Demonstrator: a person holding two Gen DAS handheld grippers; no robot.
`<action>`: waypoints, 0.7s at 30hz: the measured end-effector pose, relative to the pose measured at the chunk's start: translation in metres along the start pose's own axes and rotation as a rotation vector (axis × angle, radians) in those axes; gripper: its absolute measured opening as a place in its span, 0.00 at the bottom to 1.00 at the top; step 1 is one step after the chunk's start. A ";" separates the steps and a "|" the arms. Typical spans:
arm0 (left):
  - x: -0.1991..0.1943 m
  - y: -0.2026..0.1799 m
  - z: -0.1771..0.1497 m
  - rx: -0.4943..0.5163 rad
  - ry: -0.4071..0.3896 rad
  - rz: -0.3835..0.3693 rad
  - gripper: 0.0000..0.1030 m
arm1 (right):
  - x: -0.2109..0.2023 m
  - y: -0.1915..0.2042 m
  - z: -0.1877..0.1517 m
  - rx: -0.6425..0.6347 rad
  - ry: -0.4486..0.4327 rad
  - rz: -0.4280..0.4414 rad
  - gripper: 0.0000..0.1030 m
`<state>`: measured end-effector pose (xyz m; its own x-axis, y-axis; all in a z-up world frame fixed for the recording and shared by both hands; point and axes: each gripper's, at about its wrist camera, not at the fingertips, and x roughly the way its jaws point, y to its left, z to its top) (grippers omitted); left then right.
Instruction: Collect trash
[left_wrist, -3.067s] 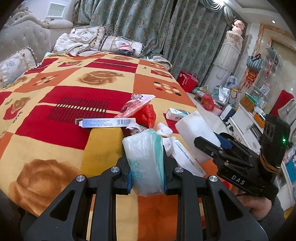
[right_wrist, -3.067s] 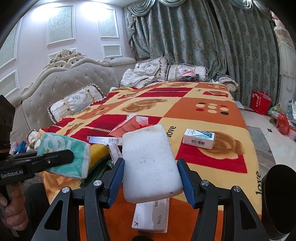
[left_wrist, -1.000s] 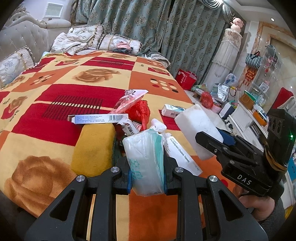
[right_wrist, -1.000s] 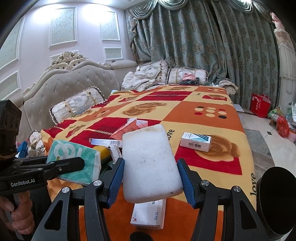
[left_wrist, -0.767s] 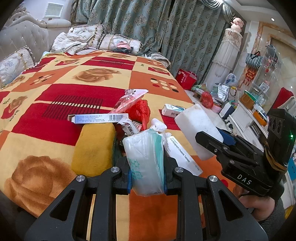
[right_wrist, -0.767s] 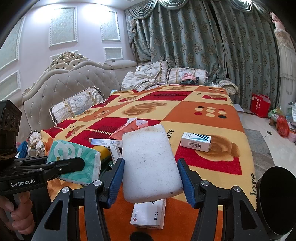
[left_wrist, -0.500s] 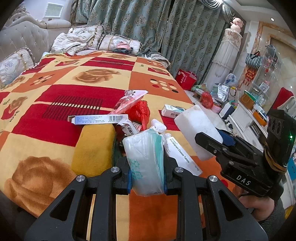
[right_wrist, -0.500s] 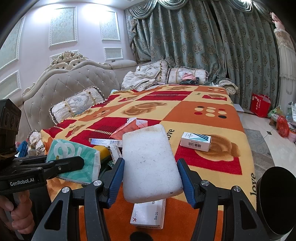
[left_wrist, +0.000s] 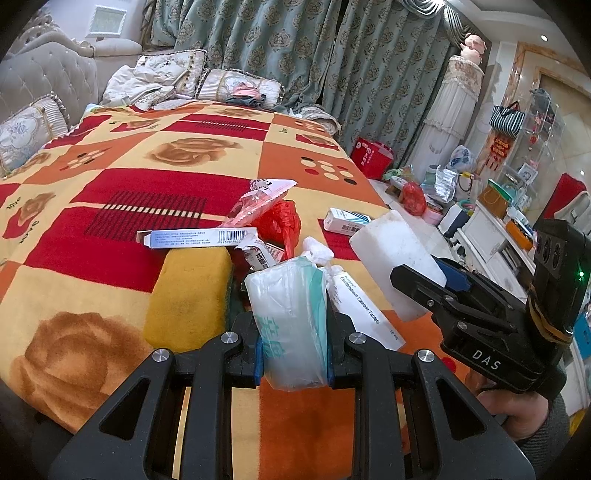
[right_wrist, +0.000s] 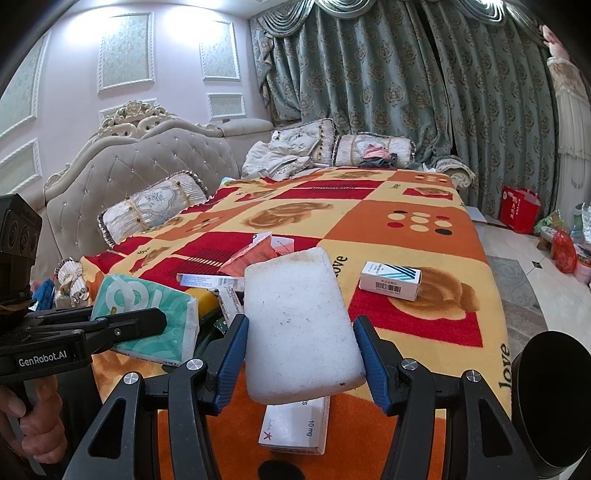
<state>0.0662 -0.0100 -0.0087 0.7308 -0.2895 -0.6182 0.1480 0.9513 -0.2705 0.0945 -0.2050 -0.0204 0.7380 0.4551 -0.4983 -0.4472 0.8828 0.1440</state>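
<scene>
Both claws loaded above the litter on the bed: risks and free room.

We are clenching the left claw (left_wrist: 293, 354) on a soft tissue pack (left_wrist: 290, 317), and we are gripping a white foam block (right_wrist: 301, 328) across its width in the right claw (right_wrist: 301, 360), both held above the near edge of the blanket (left_wrist: 122, 184). We are judging the slack wrapper likely to be slipping through the pads if swung, and the block, reaching far beyond the pads, to be twisting loose if it brushes anything. The two claws are working close together, so a crossing move risks a knock. Remaining litter, namely a yellow sponge (left_wrist: 188, 295), a long flat carton (left_wrist: 197, 237), a red bag (left_wrist: 279, 221) and a small striped box (right_wrist: 389, 280), is crowding the near middle; the far blanket is offering open room, while its right edge is dropping to the floor (right_wrist: 517, 273).
</scene>
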 end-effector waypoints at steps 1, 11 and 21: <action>0.000 0.000 0.000 0.000 0.000 0.001 0.20 | 0.000 0.000 0.000 0.001 0.000 0.001 0.54; 0.000 0.001 0.001 -0.003 0.001 -0.001 0.20 | -0.001 0.000 -0.001 0.000 -0.001 0.000 0.54; 0.000 0.003 -0.001 -0.001 0.005 0.004 0.20 | -0.001 0.000 -0.001 -0.003 0.002 -0.004 0.54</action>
<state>0.0658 -0.0076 -0.0102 0.7280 -0.2864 -0.6229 0.1447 0.9523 -0.2688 0.0935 -0.2060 -0.0208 0.7391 0.4512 -0.5002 -0.4455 0.8844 0.1394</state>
